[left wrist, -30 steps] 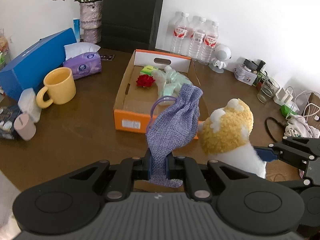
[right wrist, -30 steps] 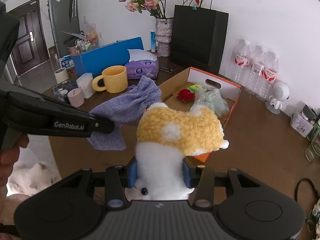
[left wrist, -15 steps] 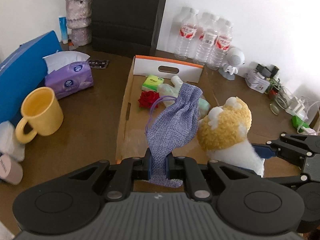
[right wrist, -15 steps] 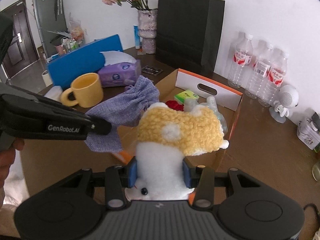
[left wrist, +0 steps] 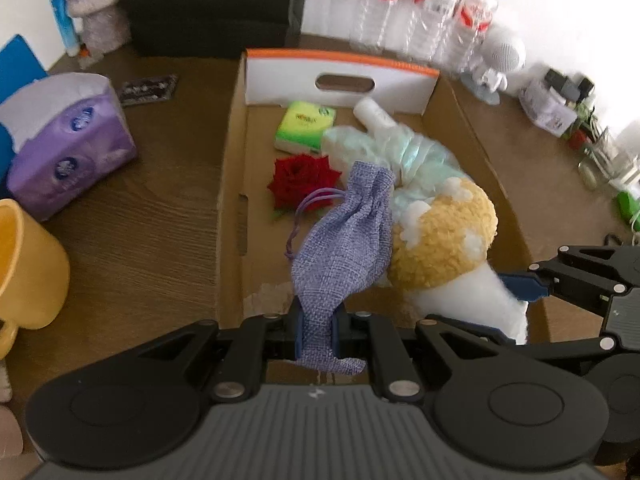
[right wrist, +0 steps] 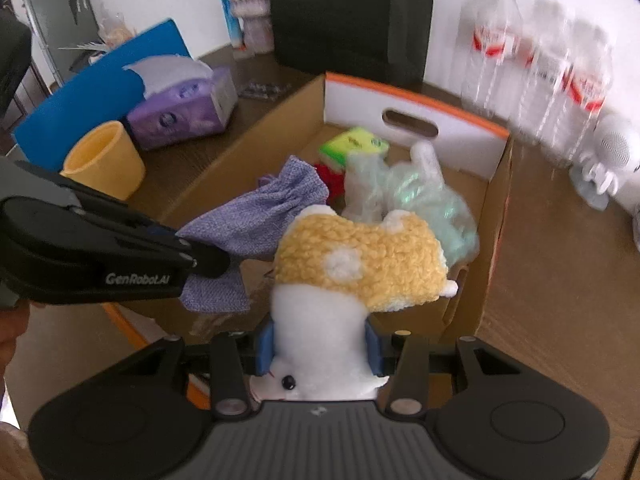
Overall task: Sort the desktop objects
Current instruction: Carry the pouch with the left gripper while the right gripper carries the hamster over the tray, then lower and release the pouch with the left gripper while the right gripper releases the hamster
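The brown counter point(left wrist: 132, 208) fills the lower frame in both views. At its centre I see the open cardboard box point(left wrist: 466, 112), holding a crumpled plastic bag point(left wrist: 404, 152), a red rose point(left wrist: 300, 178) and a green packet point(left wrist: 306, 122). My right gripper point(right wrist: 320, 344) clamps the white body of the plush toy point(right wrist: 360, 260), its yellow head over the box interior. My left gripper point(left wrist: 318, 332) has its fingers nearly closed, pinching the purple drawstring pouch point(left wrist: 344, 248), which hangs over the box just left of the toy. A yellow mug point(left wrist: 28, 276) stands at far left.
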`<state>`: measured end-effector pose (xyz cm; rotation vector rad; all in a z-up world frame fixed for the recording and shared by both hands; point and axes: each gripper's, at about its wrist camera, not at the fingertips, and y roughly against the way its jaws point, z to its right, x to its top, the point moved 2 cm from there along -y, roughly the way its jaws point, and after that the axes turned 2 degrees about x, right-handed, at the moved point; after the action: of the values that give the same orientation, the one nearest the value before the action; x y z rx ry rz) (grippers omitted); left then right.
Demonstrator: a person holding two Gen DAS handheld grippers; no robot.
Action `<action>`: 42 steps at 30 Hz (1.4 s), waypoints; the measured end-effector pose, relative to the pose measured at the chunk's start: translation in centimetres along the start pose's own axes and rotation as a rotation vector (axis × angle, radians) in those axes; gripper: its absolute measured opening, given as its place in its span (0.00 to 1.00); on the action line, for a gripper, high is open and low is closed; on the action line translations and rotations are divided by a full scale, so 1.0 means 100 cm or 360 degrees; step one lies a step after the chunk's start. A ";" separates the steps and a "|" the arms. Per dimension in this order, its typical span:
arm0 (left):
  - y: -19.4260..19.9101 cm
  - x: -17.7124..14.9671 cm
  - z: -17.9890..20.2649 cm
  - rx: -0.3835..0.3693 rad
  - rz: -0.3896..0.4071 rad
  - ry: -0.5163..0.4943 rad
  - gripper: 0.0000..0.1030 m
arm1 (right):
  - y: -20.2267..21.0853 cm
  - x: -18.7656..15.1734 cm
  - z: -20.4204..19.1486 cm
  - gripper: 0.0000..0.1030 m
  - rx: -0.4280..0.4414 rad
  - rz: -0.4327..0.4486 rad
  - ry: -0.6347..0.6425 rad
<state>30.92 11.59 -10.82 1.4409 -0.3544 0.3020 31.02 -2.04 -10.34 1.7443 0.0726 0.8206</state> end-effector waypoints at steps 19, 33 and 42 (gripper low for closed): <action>-0.035 -0.004 0.004 -0.0031 -0.0146 -0.0052 0.16 | -0.030 -0.009 0.007 0.42 0.0020 -0.0108 -0.0038; -0.025 -0.006 0.011 -0.0009 -0.0087 -0.0093 0.49 | -0.026 -0.010 0.002 0.62 -0.0001 -0.0100 -0.0021; 0.003 -0.003 0.009 0.0031 0.0036 -0.0080 0.67 | -0.001 -0.010 -0.008 0.68 -0.0030 -0.0020 0.0001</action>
<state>30.49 10.75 -10.60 1.4665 -0.4096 0.2884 29.84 -1.80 -10.87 1.7242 0.0755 0.8103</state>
